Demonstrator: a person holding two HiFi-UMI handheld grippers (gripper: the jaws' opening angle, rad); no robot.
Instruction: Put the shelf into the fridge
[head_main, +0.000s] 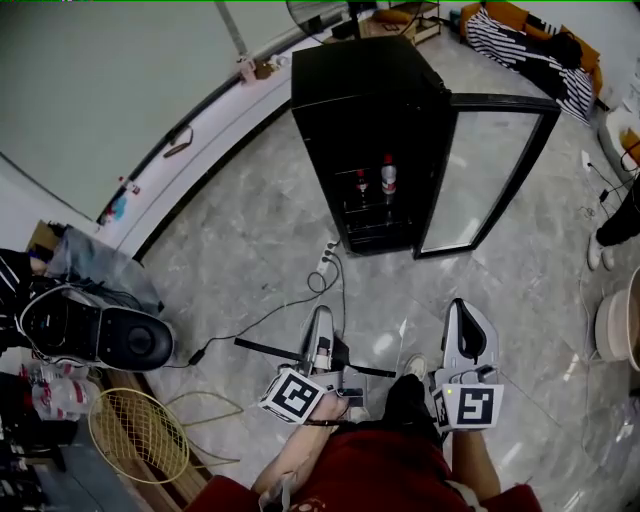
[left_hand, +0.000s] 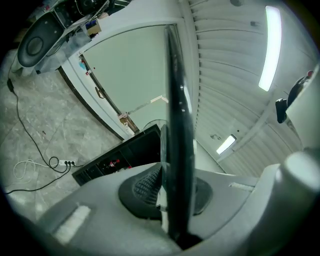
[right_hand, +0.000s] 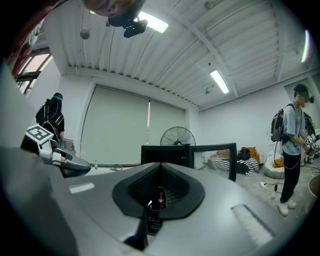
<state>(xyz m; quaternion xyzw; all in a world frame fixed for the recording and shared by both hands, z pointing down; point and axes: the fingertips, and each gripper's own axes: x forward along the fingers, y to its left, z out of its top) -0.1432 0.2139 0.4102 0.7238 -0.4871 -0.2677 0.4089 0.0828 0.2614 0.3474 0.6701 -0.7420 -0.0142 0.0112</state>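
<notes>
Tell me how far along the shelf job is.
Done: the fridge has its glass door open. In hand: the left hand-held gripper grips the shelf by its edge, well short of the fridge. Left: carry it over and slide it inside.

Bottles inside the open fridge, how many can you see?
2. The left bottle and the right bottle stand side by side on one level inside the fridge. Its interior is dark, so more may be hidden.

The fridge (head_main: 365, 110) is standing at 12 o'clock, its door (head_main: 490, 170) hanging open toward 1, bottles (head_main: 388, 178) sitting inside, the shelf (head_main: 265, 347) hovering at 6.
</notes>
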